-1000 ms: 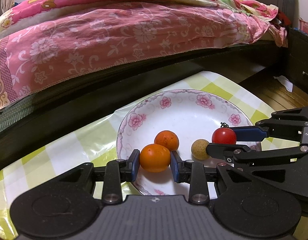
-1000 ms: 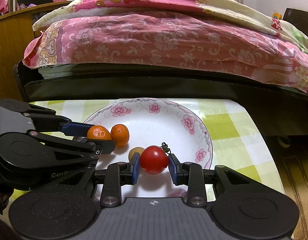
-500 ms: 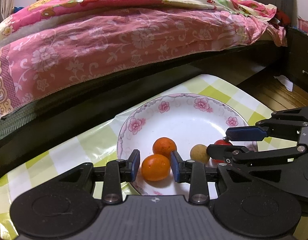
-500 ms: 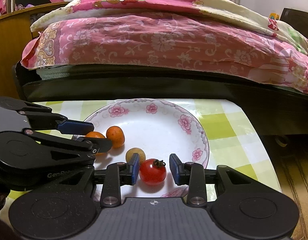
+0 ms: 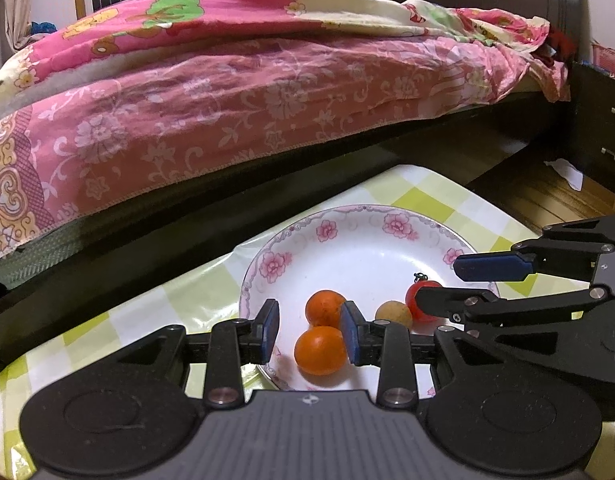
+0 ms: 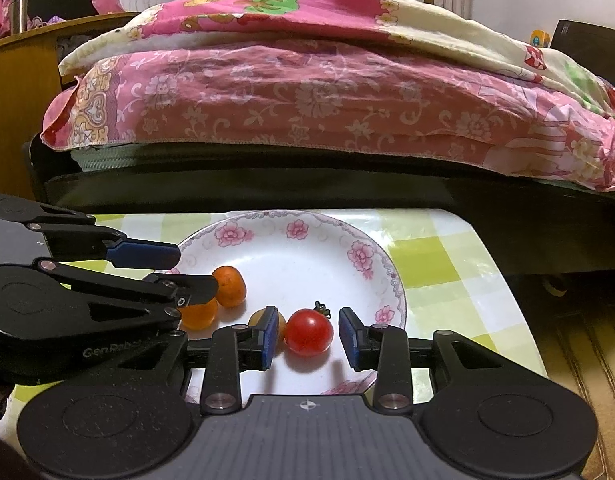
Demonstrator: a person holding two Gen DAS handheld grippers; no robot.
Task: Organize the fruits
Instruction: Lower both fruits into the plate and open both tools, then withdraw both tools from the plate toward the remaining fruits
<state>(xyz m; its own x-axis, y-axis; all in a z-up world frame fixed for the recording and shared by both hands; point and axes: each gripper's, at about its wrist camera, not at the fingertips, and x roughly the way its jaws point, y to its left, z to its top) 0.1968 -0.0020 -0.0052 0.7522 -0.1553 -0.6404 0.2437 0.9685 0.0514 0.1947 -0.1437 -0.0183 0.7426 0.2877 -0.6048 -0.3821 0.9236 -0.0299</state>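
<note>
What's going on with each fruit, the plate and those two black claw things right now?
Left gripper: open, pads clear of the near orange.
Right gripper: jaws just opened, tomato loose between them.
Near orange: resting on plate.
Far orange: resting on plate.
Tomato: on plate, stem up.
Small tan fruit: on plate.
Plate: on checked tablecloth.

Both grippers angled downward, jaws parted.
Left gripper (image 5: 309,334) and right gripper (image 6: 309,335) sit side by side; the right's jaws have just been opening; pads of both grip nothing.
</note>
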